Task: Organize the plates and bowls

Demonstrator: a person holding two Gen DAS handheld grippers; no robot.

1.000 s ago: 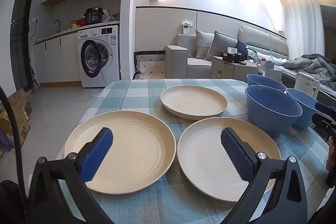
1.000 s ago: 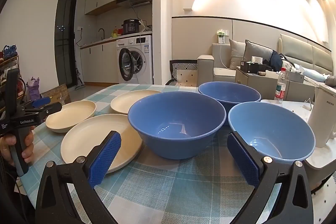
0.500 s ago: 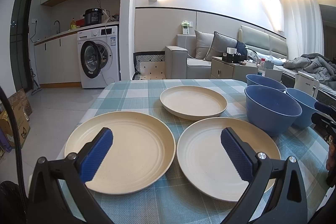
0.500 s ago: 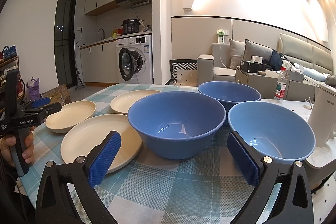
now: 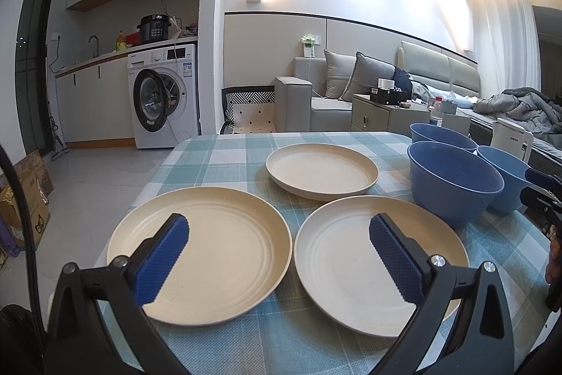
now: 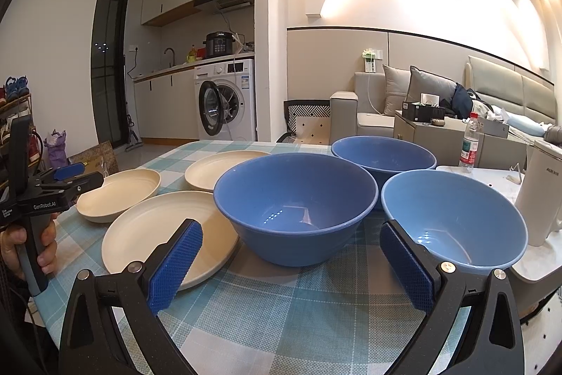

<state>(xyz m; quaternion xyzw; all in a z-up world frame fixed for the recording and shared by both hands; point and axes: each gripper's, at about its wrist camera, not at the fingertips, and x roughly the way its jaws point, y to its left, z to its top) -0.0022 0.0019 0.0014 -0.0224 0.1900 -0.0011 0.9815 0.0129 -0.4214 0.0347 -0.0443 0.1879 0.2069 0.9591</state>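
Three cream plates lie on the checked tablecloth: a near left plate (image 5: pixel 210 252), a near right plate (image 5: pixel 347 255) and a far plate (image 5: pixel 321 169). Three blue bowls stand to their right: a near middle bowl (image 6: pixel 295 202), a far bowl (image 6: pixel 383 155) and a right bowl (image 6: pixel 453 217). My left gripper (image 5: pixel 279 253) is open and empty, held above the two near plates. My right gripper (image 6: pixel 289 264) is open and empty, in front of the middle and right bowls.
A white kettle (image 6: pixel 541 195) stands by the right bowl at the table's right edge. A water bottle (image 6: pixel 469 143) stands on a cabinet behind. The table's left edge (image 5: pixel 151 178) drops to the floor. A sofa and a washing machine stand beyond.
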